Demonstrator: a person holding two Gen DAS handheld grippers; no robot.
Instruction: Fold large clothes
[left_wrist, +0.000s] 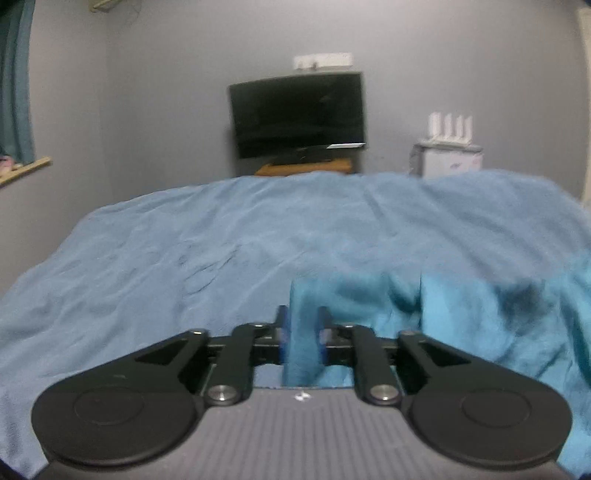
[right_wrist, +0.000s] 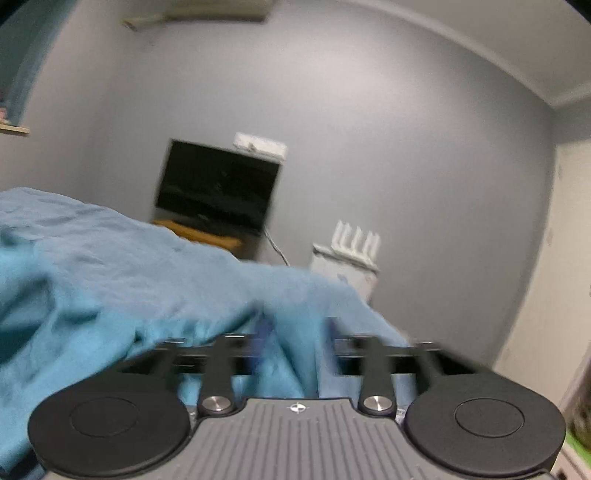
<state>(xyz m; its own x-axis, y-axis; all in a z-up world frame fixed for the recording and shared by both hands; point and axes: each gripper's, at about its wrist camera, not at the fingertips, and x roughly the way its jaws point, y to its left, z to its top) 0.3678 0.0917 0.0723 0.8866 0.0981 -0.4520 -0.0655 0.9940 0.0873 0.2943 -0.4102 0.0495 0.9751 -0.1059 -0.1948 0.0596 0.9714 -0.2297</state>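
Observation:
A teal garment (left_wrist: 461, 317) lies bunched on the lighter blue bed cover (left_wrist: 221, 240), to the right in the left wrist view. One upright fold of it stands between the blue pads of my left gripper (left_wrist: 303, 328), whose jaws sit a little apart, open, and blurred. In the right wrist view the same teal garment (right_wrist: 74, 295) spreads across the left and rises to a blurred ridge between the fingers of my right gripper (right_wrist: 295, 332). Those jaws stand wide, open, and do not pinch the cloth. The view is tilted.
The bed cover (right_wrist: 184, 258) runs to the far edge of the bed. Beyond it, against the grey wall, stand a dark screen (left_wrist: 295, 114) on a wooden stand and a white router (left_wrist: 448, 129) on a pale box. A window sill (left_wrist: 26, 168) with a curtain is at the left.

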